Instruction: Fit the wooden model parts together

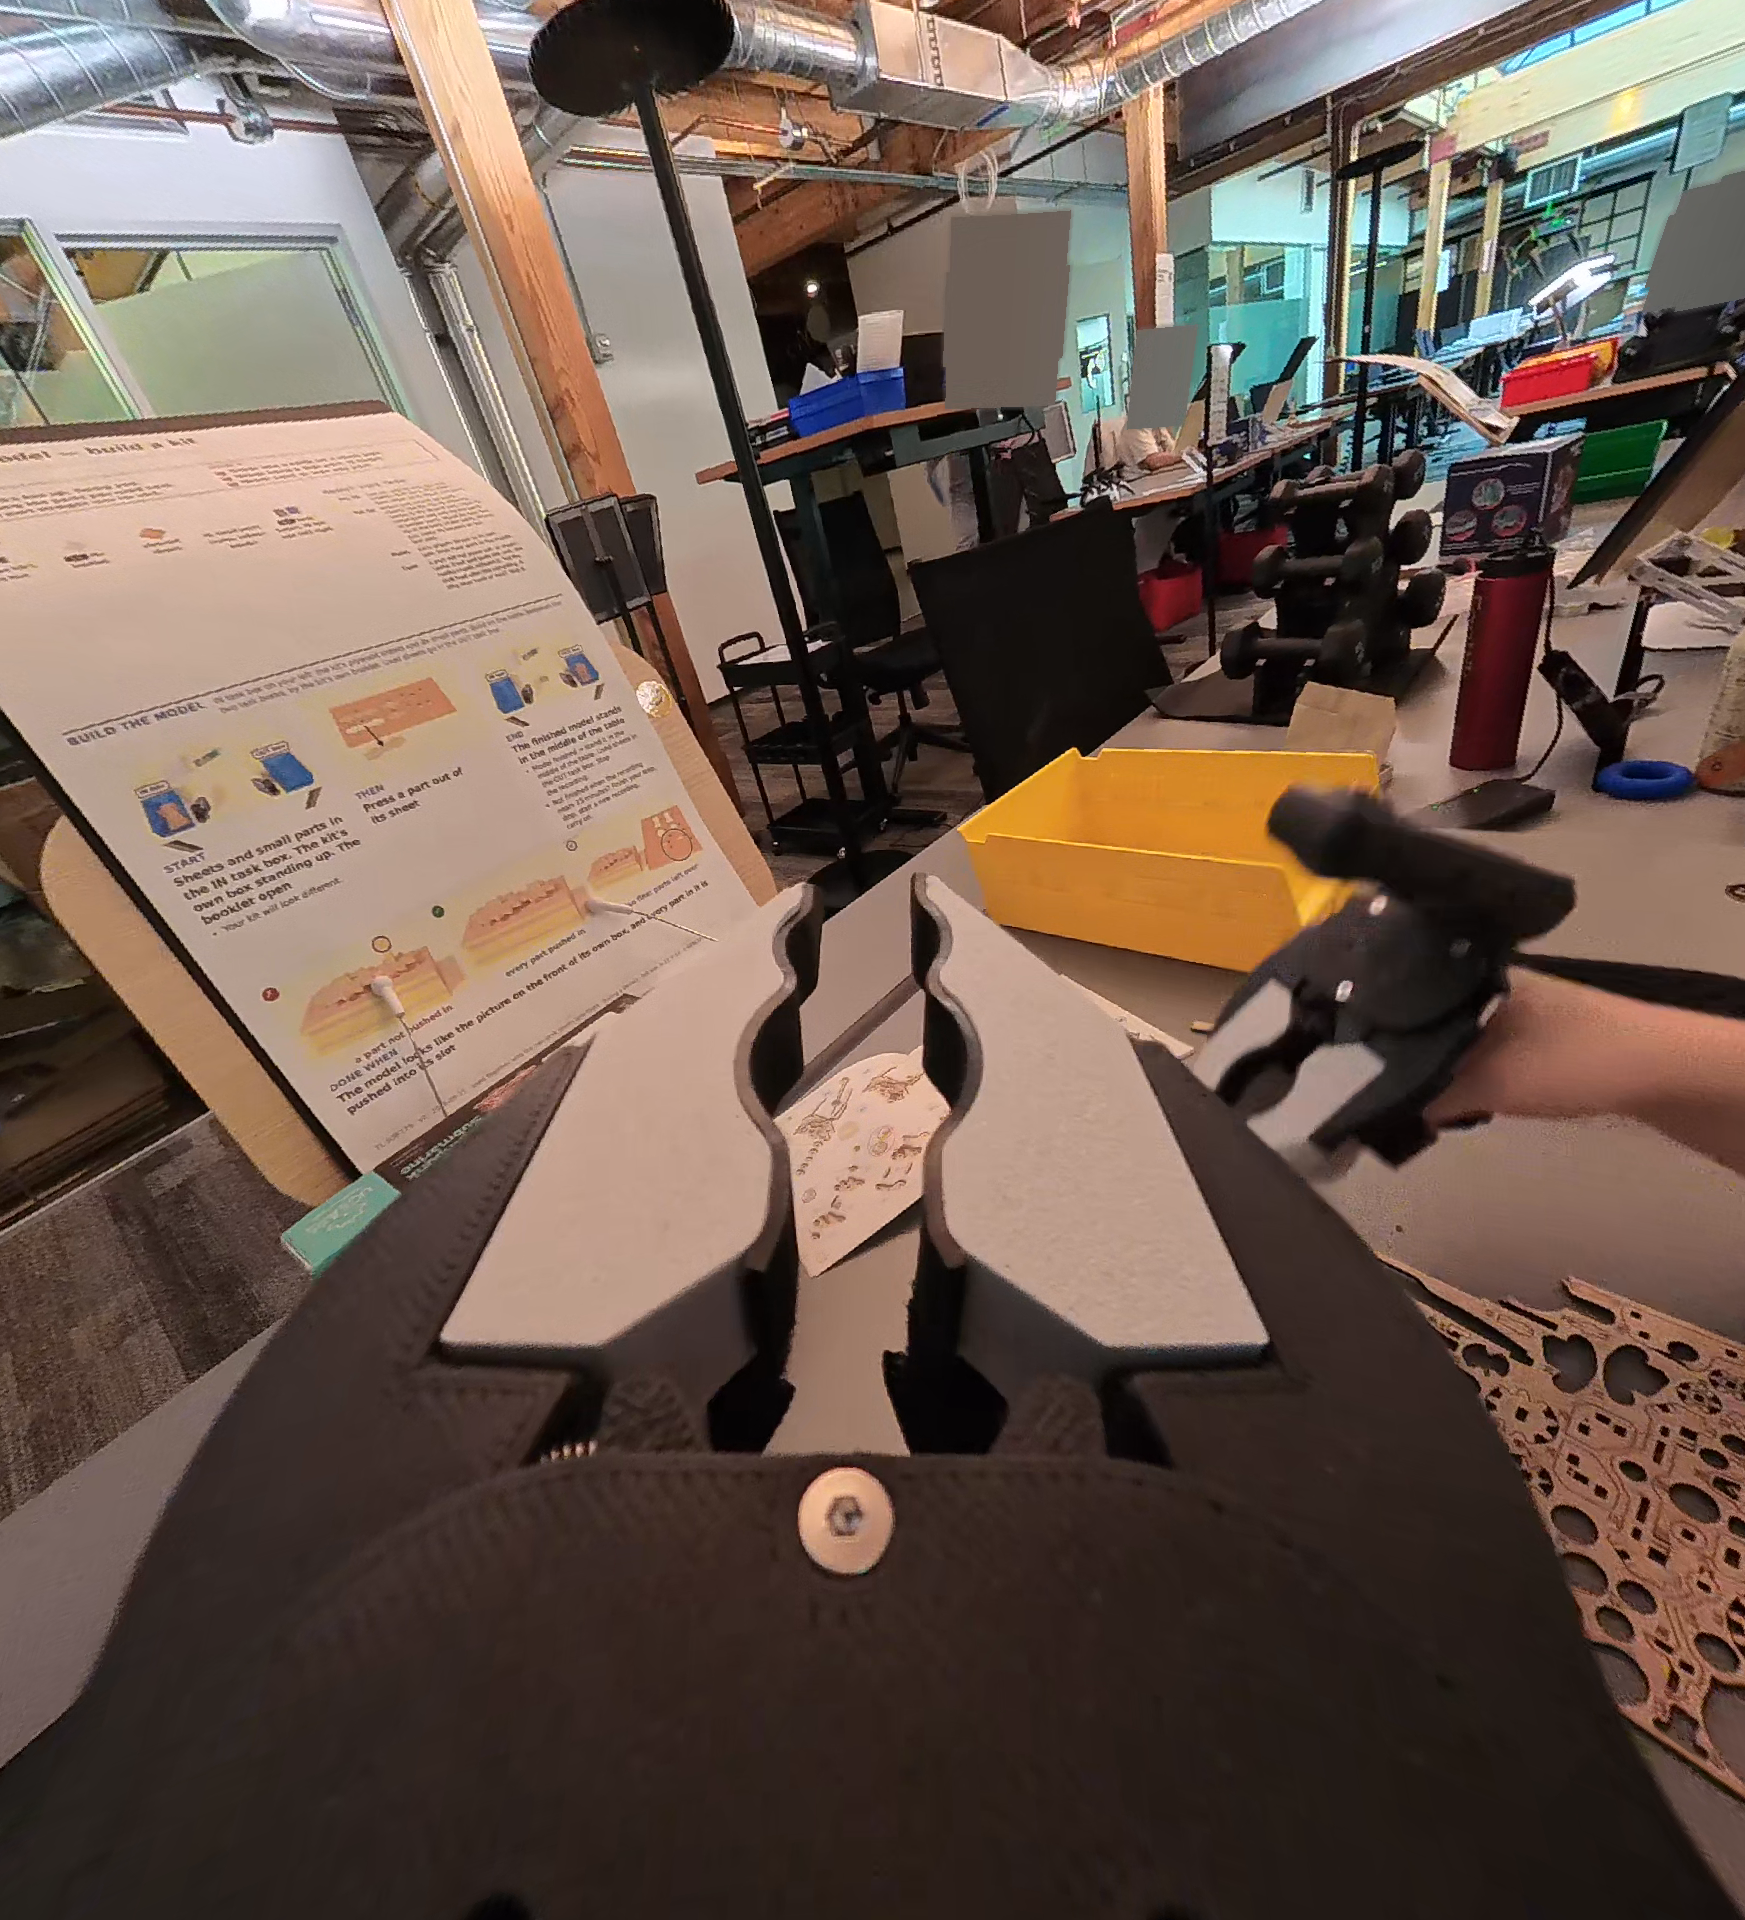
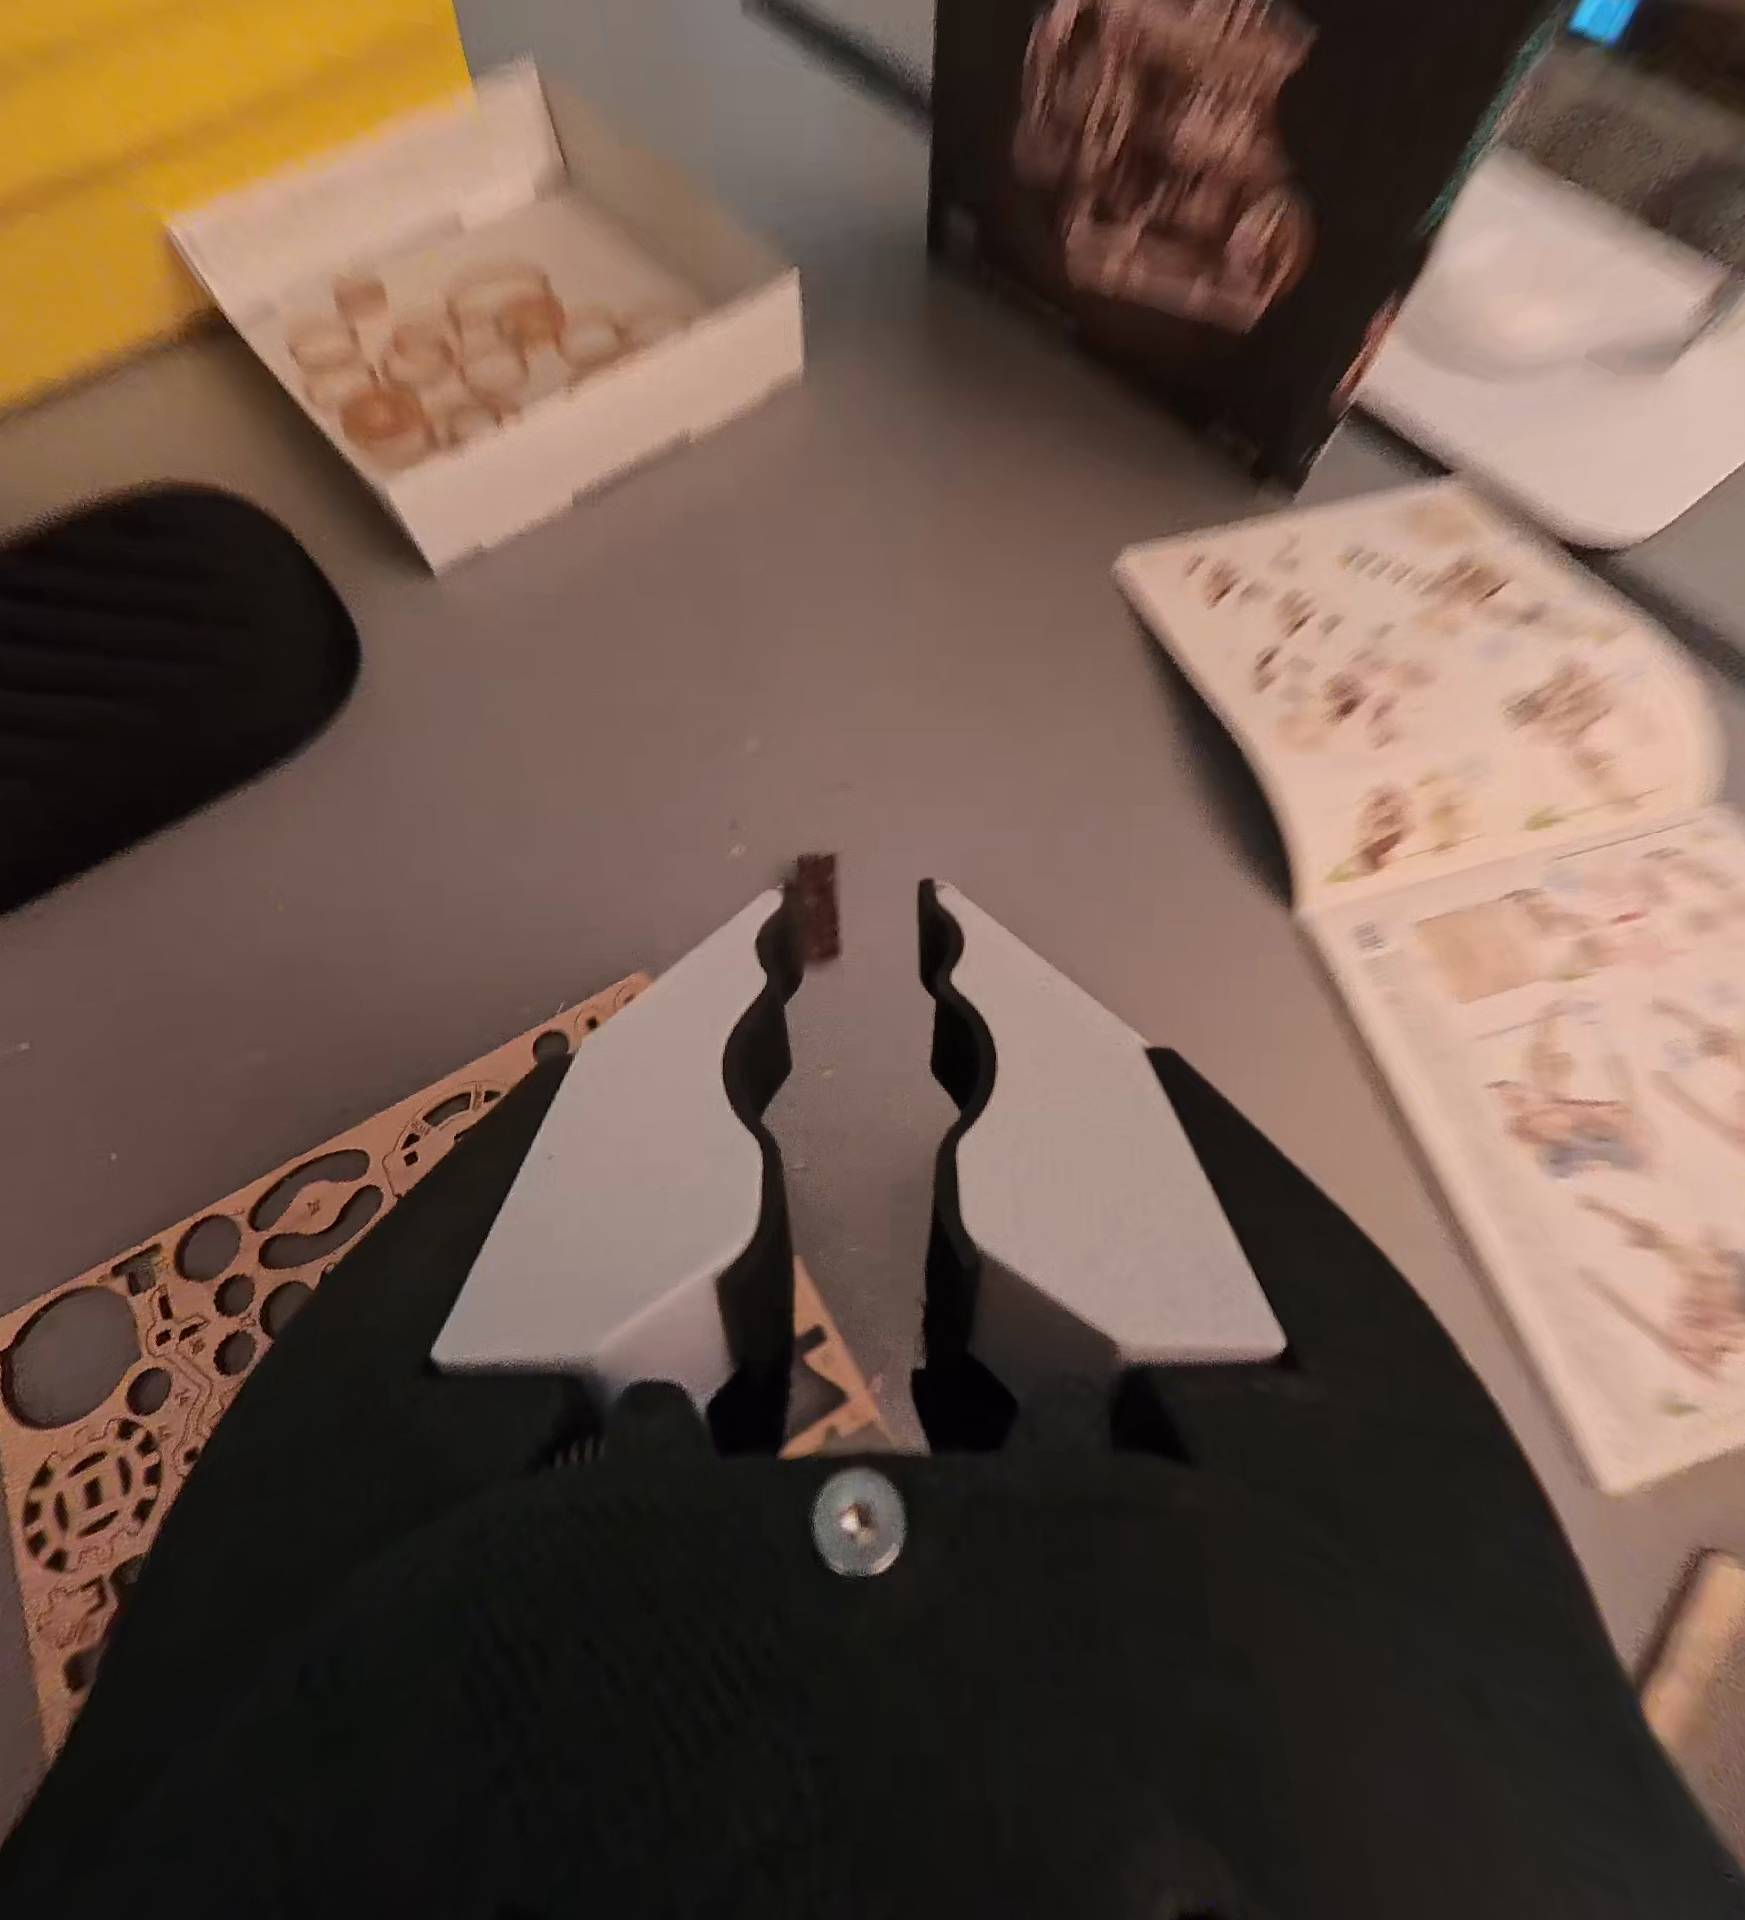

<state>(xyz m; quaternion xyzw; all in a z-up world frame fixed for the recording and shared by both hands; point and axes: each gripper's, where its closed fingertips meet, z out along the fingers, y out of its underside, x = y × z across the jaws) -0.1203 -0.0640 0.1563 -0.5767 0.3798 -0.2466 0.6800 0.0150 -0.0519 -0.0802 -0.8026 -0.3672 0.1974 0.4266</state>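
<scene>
Grey tabletop point(image 2: 587, 748) carries the whole kit, and no built model shows in either view. Largest on it, a yellow bin point(image 1: 1148, 862) stands at the far edge, its visible part looking empty. An instruction board point(image 1: 328, 748) leans upright on the left. Nearer, a booklet point(image 2: 1470, 831) lies open, and beside it the kit box point(image 2: 1159, 218) stands on end. A wooden sheet point(image 1: 1657, 1496) lies flat, riddled with holes where many parts are already pressed out. A white tray point(image 2: 494, 312) near the bin holds small round wooden parts, blurred. The left gripper point(image 1: 852, 914) hovers over the table, jaws apart, holding nothing. The right gripper point(image 2: 852, 904) points down at the table, jaws apart too; a small dark wooden piece point(image 2: 816, 909) sits just at its left fingertip, whether resting on the table or touching the finger cannot be told. By this showing, punching out is well along, while the fitting together looks barely begun.
</scene>
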